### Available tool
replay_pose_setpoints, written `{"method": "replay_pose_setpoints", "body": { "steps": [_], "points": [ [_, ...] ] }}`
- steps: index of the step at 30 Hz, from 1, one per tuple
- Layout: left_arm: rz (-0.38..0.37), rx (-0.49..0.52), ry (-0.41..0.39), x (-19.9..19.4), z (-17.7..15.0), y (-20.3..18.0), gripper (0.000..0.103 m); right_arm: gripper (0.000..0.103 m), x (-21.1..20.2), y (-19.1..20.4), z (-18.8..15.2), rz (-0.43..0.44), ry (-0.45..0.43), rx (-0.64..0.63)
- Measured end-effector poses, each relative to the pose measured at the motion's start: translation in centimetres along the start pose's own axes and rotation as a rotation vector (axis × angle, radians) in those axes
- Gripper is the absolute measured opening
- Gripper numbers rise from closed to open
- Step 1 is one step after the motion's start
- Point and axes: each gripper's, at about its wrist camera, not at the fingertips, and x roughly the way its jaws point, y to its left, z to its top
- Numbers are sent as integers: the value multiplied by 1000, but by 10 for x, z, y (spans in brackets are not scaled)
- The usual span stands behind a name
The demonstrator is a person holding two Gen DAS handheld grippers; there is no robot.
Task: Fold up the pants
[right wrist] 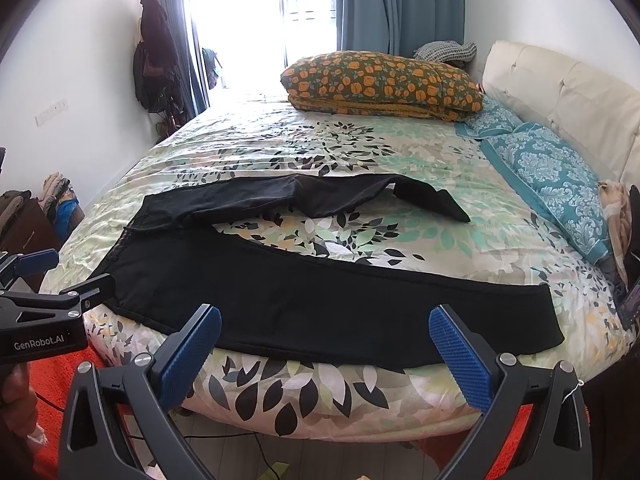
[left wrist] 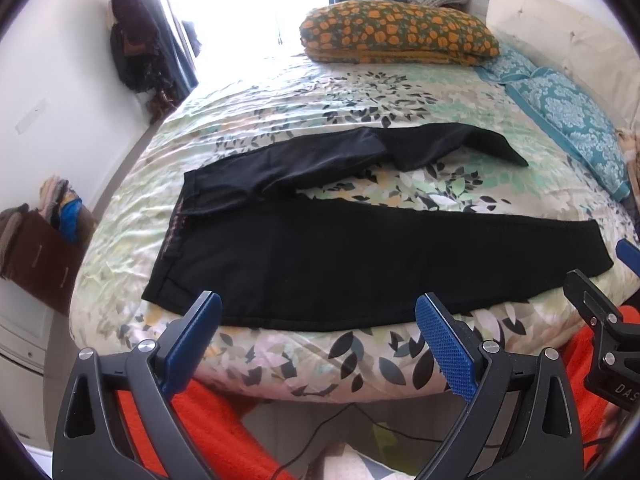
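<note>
Black pants (left wrist: 288, 256) lie spread flat on the leaf-print bed cover (left wrist: 280, 104), waistband to the left, the two legs parted in a V toward the right. The far leg is creased and partly turned over near its hem. My left gripper (left wrist: 318, 324) hovers open just off the near edge of the bed, in front of the near leg, with nothing between its blue pads. My right gripper (right wrist: 324, 336) is also open and empty, facing the same near leg of the pants (right wrist: 320, 300). The left gripper (right wrist: 60, 280) also shows at the left edge of the right wrist view.
A folded orange-flowered quilt (left wrist: 400, 32) sits at the far side of the bed. Teal pillows (left wrist: 568, 116) and a cream headboard (right wrist: 560, 92) line the right. A brown box of clothes (left wrist: 44, 248) stands left of the bed. An orange rug (left wrist: 208, 420) and a cable lie on the floor below.
</note>
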Motion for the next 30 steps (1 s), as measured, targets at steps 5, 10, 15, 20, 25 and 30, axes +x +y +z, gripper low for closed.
{"method": "replay_pose_setpoints", "body": {
  "steps": [5, 10, 15, 20, 25, 30],
  "points": [
    [-31, -17, 22, 10, -3, 6, 98, 103, 17, -7, -6, 16, 41, 32],
    [-61, -63, 81, 30, -4, 10, 98, 103, 53, -36, -17, 83, 130, 151],
    [-88, -112, 119, 53, 0, 12, 98, 103, 99, -126, -4, 111, 110, 359],
    [-102, -149, 165, 79, 6, 7, 98, 103, 190, -260, 49, -9, 91, 510],
    [-110, -177, 212, 102, 15, -2, 98, 103, 312, -366, 104, -26, 186, 629],
    [-102, -159, 233, 115, 13, -11, 98, 103, 387, -365, 163, -36, 211, 473]
  ]
}}
